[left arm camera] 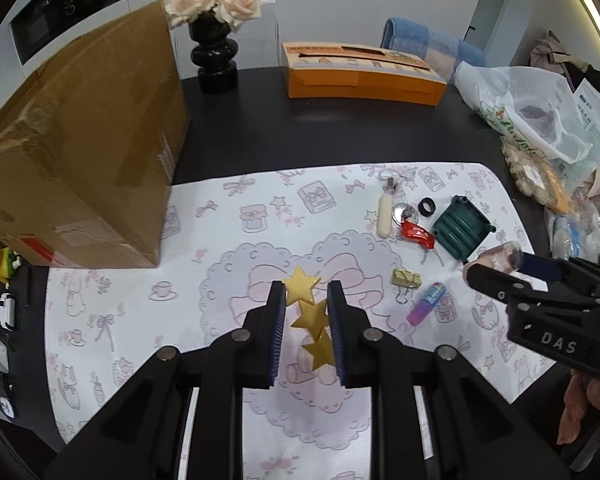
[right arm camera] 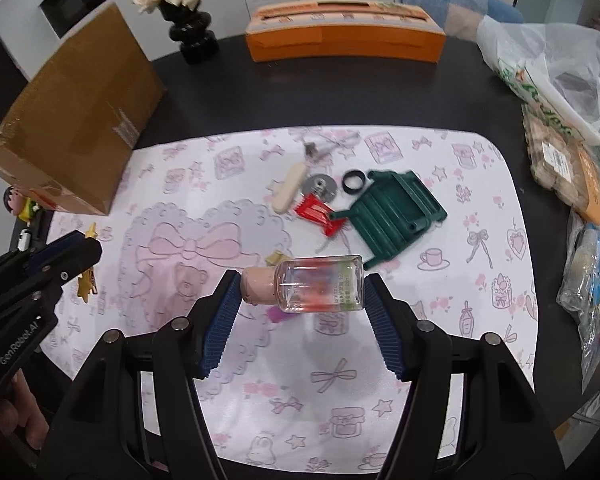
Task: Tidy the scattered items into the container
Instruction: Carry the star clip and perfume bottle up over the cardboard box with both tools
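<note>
Left gripper: its ribbed blue pads are sitting on either side of a glossy yellow plastic clip shaped as three joined stars; the right pad is touching it, but whether both are pressing, I cannot tell.
Right gripper: its fingers are clamping a small clear glass bottle with a pinkish-beige cap, held sideways above the mat, cap pointing left.
Container: a dark green ribbed plastic tray is lying tilted on the far right of the mat; its inside is not showing.
Mat: a white cloth mat printed with pink bows and stars is covering the near part of the black table.
Scattered items: a cream oblong capsule-shaped piece, a crinkled red foil wrapper, a black rubber ring and a round metal disc are clustering just left of the tray; a gold binder clip and a pink-and-blue tube are lying nearer.
Surroundings: a taped brown cardboard box is standing far left, an orange tissue box at the far edge.
</note>
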Available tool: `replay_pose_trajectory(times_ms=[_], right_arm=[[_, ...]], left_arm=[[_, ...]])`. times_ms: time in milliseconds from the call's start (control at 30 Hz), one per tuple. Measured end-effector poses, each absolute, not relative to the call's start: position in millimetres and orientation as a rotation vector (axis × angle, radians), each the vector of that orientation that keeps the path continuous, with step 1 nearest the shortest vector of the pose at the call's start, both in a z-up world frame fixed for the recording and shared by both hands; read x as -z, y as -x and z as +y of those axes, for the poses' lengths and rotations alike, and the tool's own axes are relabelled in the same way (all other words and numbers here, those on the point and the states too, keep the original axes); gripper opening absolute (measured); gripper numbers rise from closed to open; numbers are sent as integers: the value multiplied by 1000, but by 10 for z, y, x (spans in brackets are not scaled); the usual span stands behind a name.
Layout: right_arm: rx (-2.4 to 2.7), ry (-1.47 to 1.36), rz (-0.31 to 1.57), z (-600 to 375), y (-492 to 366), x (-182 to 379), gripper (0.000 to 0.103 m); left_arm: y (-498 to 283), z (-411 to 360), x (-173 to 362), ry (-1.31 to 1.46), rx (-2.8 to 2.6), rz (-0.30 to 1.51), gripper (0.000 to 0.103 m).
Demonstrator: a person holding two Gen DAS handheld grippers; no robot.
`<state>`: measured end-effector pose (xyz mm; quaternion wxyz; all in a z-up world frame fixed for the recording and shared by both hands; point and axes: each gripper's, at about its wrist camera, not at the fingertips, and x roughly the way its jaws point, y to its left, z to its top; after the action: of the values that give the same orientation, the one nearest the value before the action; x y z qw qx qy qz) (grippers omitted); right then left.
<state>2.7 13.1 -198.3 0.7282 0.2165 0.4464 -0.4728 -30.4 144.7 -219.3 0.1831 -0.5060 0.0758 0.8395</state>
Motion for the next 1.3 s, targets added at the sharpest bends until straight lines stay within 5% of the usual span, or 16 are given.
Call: replay_pose_trajectory(times_ms=[1300], right_arm=[[930,-292,904,653,-724,1181,65]], left_arm=[[435,694,1227,1289,-2508,122,21]])
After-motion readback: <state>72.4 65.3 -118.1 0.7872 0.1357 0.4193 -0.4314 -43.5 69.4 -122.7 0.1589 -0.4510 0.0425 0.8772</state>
